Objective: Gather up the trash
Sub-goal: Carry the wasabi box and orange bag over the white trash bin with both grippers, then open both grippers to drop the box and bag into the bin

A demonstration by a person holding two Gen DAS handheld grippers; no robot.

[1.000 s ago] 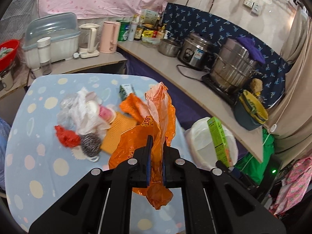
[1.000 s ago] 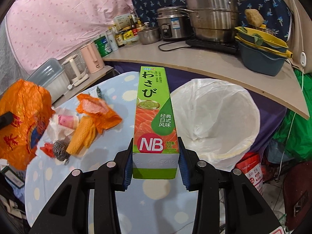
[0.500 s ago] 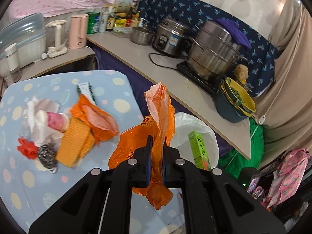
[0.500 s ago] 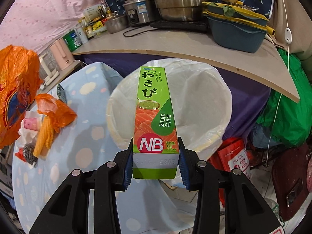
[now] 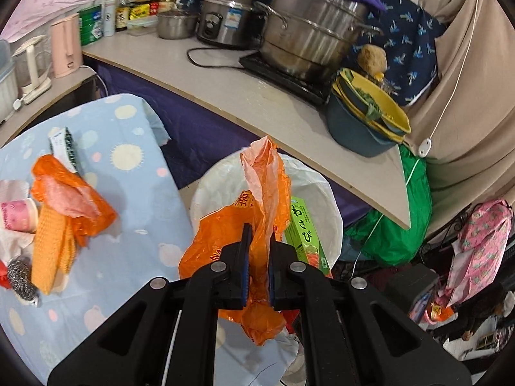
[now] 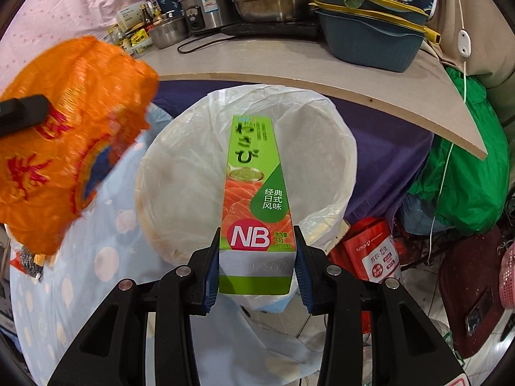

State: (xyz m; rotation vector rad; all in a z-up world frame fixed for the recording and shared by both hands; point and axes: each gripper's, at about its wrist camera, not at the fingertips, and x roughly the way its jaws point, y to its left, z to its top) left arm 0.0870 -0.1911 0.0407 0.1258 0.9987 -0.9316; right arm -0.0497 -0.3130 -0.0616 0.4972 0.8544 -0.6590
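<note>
Firstly, left wrist view: your left gripper (image 5: 257, 263) has its jaws nearly together, pinching a crumpled orange plastic bag (image 5: 248, 225) that rises between the blue pads and hangs below them. Red printed characters show on the bag, too creased to read. The bag hangs over the white-lined trash bin (image 5: 322, 199). Just right of the bag you see the green wasabi box (image 5: 304, 234), its Japanese lettering reading "わさび". On the blue dotted tablecloth (image 5: 135, 193) to your left lie more items: a second orange bag (image 5: 74, 193), a yellow knitted cloth (image 5: 51, 244), a steel scourer (image 5: 21, 276) and a pink-labelled cup (image 5: 17, 215), all touching or overlapping one another. A wooden counter (image 5: 257, 103) behind carries a steel steamer pot (image 5: 309, 32) and a rice cooker (image 5: 231, 16).

Next, right wrist view: your right gripper (image 6: 257, 263) stands about a box-width open, its pads against the two sides of the wasabi box (image 6: 256, 199), so it is gripping the box. You can read "NB" in a red oval, "经典日式风味" on the green patch, and "43g"; the top lettering is blurred. The box is held above the mouth of the trash bin (image 6: 180, 173). At upper left, the orange plastic bag (image 6: 70, 135) appears motion-blurred, with a black finger of the left gripper across it.
</note>
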